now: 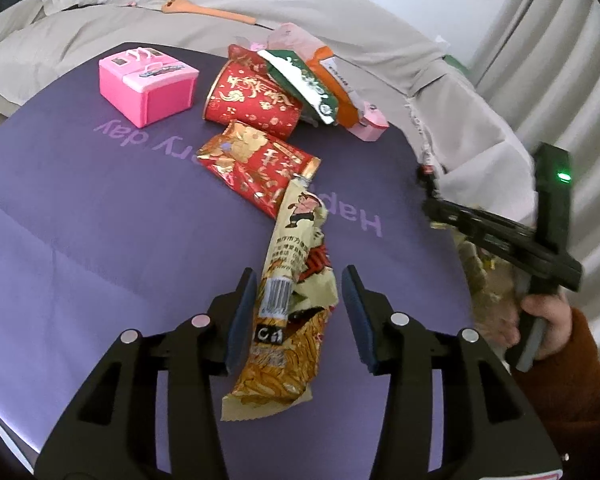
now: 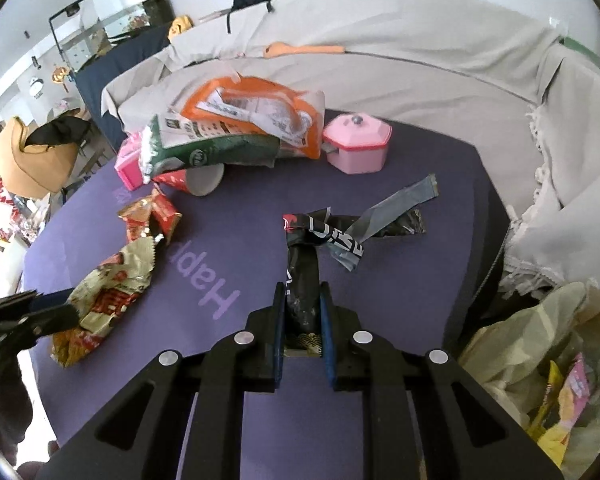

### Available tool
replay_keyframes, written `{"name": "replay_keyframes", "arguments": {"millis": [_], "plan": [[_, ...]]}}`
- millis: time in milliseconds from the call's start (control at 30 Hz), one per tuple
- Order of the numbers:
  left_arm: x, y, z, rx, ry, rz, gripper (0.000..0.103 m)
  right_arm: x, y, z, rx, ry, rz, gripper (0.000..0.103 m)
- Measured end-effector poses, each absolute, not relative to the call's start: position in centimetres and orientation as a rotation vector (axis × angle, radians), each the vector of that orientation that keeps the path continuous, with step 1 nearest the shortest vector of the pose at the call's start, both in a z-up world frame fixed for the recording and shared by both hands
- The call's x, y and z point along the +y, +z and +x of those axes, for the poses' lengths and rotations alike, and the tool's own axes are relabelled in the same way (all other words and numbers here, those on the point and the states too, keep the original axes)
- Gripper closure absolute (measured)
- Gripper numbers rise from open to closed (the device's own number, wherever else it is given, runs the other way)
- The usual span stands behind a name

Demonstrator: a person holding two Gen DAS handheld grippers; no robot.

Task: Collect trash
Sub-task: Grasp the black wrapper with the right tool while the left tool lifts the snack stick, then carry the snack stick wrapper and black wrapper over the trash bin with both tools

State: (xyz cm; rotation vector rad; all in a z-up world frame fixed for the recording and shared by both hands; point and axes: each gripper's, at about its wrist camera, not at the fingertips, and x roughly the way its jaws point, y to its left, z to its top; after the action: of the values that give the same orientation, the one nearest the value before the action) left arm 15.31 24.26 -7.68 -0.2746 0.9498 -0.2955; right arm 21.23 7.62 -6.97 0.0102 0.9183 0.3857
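1. The purple desk [image 1: 80, 220] is lying under both grippers, with a grey-covered sofa [image 2: 420, 40] curving behind it.
2. A plastic trash bag [image 2: 540, 344] is sagging off the desk's edge, to the right of the right gripper's jaws.
3. An orange bag [image 2: 260, 104] and a green packet [image 2: 220, 148] are leaning together far ahead of those jaws, with a pink lidded pot [image 2: 358, 144] just beside them.
4. A red paper cup [image 1: 252, 100] is lying on its side well ahead of the left gripper's jaws, a pink box [image 1: 148, 84] to its left.
5. A yellow snack wrapper [image 1: 288, 300] is lying between the left gripper's [image 1: 300, 312] jaws, which are standing released, the right pad clear of it.
6. The right gripper [image 2: 302, 320] is clenching its jaws on a black wrapper [image 2: 304, 272], which is stretching forward from them across the desk.
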Motion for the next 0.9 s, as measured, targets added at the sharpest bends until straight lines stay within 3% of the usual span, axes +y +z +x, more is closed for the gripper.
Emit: {"name": "replay_keyframes", "arguments": {"millis": [100, 133, 233, 600, 900], "plan": [[23.8, -8.0, 15.9, 0.975, -0.272, -0.258, 0.065, 7.2, -5.9, 20.2, 0.885, 0.4, -0.009, 0.087], [23.6, -8.0, 16.1, 0.982, -0.27, -0.251, 0.077, 7.1, -5.5, 19.9, 0.875, 0.406, -0.011, 0.087], [22.7, -7.4, 16.1, 0.972, -0.267, -0.214, 0.086, 6.6, -4.4, 18.8, 0.841, 0.414, -0.021, 0.087], [18.6, 0.4, 15.3, 0.792, -0.296, -0.173, 0.087, 2.3, 1.6, 14.0, 0.667, 0.393, -0.071, 0.087], [10.8, 6.4, 15.5, 0.664, -0.433, -0.185, 0.087, -5.4, 5.6, 9.3, 0.547, 0.29, -0.012, 0.087]]}}
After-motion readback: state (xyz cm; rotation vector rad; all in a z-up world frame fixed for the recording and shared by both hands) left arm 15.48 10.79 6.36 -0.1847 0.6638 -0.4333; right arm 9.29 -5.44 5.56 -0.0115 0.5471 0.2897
